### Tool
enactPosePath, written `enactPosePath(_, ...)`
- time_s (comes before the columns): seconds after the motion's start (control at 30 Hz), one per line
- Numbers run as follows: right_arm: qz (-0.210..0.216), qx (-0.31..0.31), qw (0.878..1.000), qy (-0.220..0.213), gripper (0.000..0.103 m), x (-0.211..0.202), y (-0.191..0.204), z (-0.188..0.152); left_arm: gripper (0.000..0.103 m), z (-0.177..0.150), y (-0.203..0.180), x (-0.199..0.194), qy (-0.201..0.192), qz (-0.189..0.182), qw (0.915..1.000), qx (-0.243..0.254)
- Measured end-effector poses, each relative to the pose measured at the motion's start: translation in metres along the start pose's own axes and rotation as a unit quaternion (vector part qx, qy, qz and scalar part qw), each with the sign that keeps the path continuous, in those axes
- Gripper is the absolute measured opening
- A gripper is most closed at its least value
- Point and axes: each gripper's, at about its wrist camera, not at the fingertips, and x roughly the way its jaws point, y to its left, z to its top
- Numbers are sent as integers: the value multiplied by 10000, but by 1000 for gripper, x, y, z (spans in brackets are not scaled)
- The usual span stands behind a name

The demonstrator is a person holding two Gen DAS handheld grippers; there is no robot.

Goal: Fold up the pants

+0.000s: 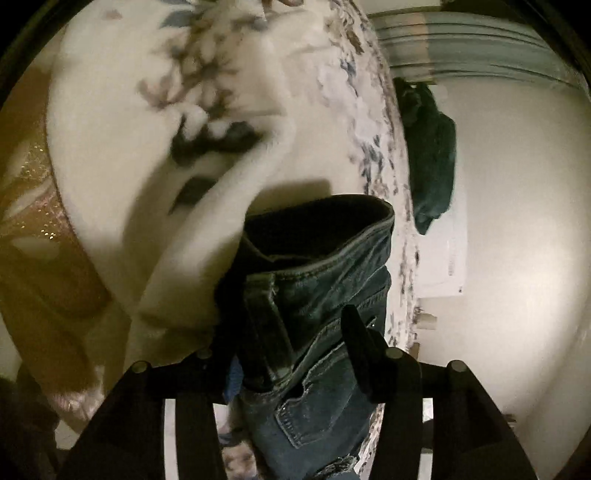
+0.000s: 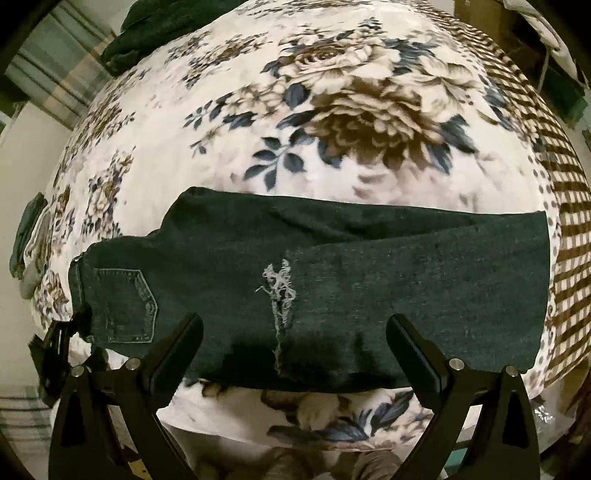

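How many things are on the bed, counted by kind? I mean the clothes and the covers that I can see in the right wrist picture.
Jeans: 1
Other dark garments at the bed's edges: 2
Floral blanket: 1
Checked brown-and-white cover: 1
Total: 5

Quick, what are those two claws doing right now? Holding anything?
Left gripper: around the jeans' waistband end; whether it pinches them cannot be told.
Right gripper: open, empty, above the jeans.
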Motion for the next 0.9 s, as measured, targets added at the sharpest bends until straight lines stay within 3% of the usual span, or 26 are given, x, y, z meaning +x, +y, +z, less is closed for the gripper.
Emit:
enactPosePath(0.23, -117, -479, 9987, 141, 101, 11, 31, 0, 61, 11, -7, 28, 179, -66, 9992, 364)
enactPosePath(0.4, -107, -541, 9982, 244, 101, 21, 47, 2, 60, 8, -17, 28, -50, 217, 9988, 443)
enactPosePath(0.43, -96, -538, 9981, 278, 101, 24, 50, 2, 54, 6, -22, 31, -63, 266, 9984, 486)
enactPosePath(0.47, -72, -535, 9981, 297, 101, 26, 53, 2, 37, 3, -22, 28, -69, 232, 9983, 525)
enactPosePath(0.5, -51, -544, 9980, 305, 101, 27, 56, 1, 8, 4, -27, 29, -78, 150, 9979, 632)
enactPosePath(0.57, -33, -601, 9978, 293, 101, 28, 62, 1, 7, 4, -41, 31, -108, 368, 9948, 942)
enactPosePath(0.67, -17, -670, 9974, 266, 101, 26, 68, -1, 6, -1, -51, 26, -200, 416, 9918, 1190)
enactPosePath(0.83, -13, -695, 9973, 238, 101, 24, 66, 0, 5, -13, -79, 0, -459, 332, 9838, 1700)
enactPosePath(0.9, 6, -640, 9977, 210, 101, 22, 62, 1, 5, -18, -89, -4, -373, 214, 9805, 1919)
